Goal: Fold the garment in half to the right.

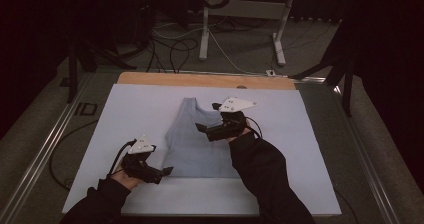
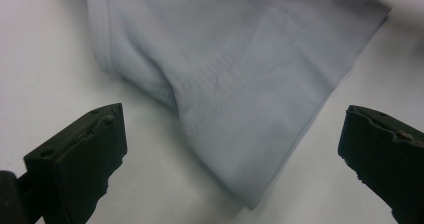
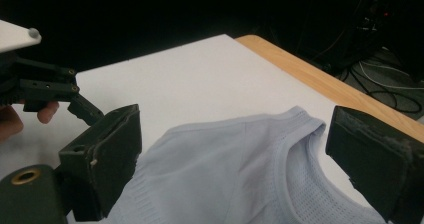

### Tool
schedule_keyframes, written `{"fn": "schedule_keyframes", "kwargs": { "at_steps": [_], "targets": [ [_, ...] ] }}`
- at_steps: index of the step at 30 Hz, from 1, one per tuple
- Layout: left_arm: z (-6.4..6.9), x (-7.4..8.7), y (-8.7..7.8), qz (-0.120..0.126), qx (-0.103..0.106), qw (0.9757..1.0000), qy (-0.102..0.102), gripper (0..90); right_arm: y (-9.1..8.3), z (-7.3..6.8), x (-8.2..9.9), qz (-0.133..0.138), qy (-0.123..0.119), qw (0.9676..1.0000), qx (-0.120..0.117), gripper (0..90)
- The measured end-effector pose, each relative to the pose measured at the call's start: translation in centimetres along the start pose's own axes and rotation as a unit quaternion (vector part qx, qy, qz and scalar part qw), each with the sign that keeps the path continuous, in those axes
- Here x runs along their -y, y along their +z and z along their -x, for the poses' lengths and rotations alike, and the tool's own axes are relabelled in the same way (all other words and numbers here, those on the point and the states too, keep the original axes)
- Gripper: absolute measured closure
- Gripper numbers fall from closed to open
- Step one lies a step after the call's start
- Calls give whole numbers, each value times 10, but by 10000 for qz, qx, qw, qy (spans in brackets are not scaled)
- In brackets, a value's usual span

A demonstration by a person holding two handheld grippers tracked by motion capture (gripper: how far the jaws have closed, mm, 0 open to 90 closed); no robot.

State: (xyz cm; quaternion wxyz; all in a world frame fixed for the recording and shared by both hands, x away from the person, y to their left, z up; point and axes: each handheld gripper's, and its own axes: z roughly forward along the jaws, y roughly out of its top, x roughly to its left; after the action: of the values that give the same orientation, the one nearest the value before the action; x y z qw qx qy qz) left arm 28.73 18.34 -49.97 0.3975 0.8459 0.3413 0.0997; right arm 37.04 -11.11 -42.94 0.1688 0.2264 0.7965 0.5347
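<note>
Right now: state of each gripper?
Left gripper: open, holding nothing, jaws either side of the tank top hem corner.
Right gripper: open, holding nothing, above the tank top's shoulder end.

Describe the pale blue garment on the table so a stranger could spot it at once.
On the wood-edged table lies a big white sheet; at its middle, flat, lies the pale blue sleeveless knit top, neck away from the person. It is the sheet's one cloth item, between the open left gripper and open right gripper.
</note>
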Motion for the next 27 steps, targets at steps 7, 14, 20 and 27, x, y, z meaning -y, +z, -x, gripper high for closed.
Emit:
{"fn": "schedule_keyframes", "kwargs": {
  "at_steps": [7, 14, 20, 27],
  "targets": [
    [-6, 4, 14, -306, 168, 9994, -80, 0, 8, -1, 3, -53, -29, 10000, -65, 79],
    [-11, 7, 27, -577, 356, 9974, -233, 12, 14, -4, 6, -127, -56, 9998, -124, 79],
    [-11, 8, 30, -653, 646, 9955, -238, 150, 16, -6, 7, -138, -67, 9998, -147, 79],
    [-7, 5, 30, -776, 823, 9933, -251, 240, 18, -8, 8, -149, -86, 9997, -164, 79]
  ]
}}
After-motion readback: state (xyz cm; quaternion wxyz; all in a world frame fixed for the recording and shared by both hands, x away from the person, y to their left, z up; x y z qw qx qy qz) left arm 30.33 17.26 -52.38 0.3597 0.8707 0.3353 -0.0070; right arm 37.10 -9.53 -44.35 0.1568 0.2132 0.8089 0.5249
